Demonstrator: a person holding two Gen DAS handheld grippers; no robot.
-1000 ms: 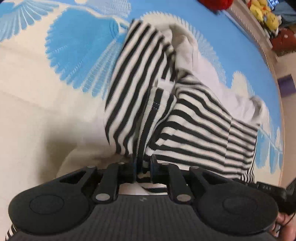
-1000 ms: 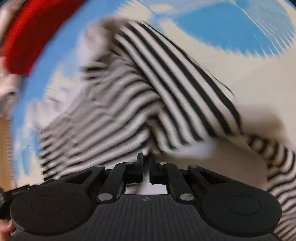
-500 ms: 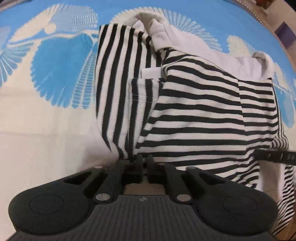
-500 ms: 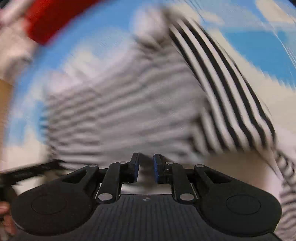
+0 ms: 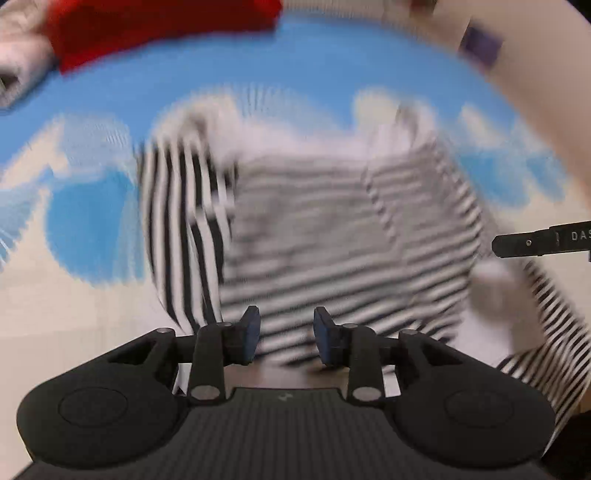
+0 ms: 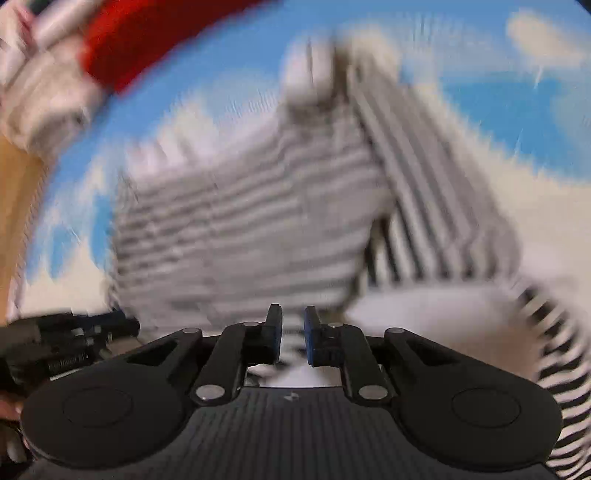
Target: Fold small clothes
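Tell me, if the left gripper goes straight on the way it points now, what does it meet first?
Most likely the striped garment. The left gripper, its jaws opening with nothing pinched between them, points down at the striped cloth lying on the blue-and-cream sheet. The picture is blurred, so depth is uncertain.

Each camera sat behind its own hand-held gripper, looking steeply down and forward from close above. Both views shared the striped garment [image 5: 332,240] [image 6: 258,229] and the red cloth [image 5: 155,29] [image 6: 147,44] beyond.
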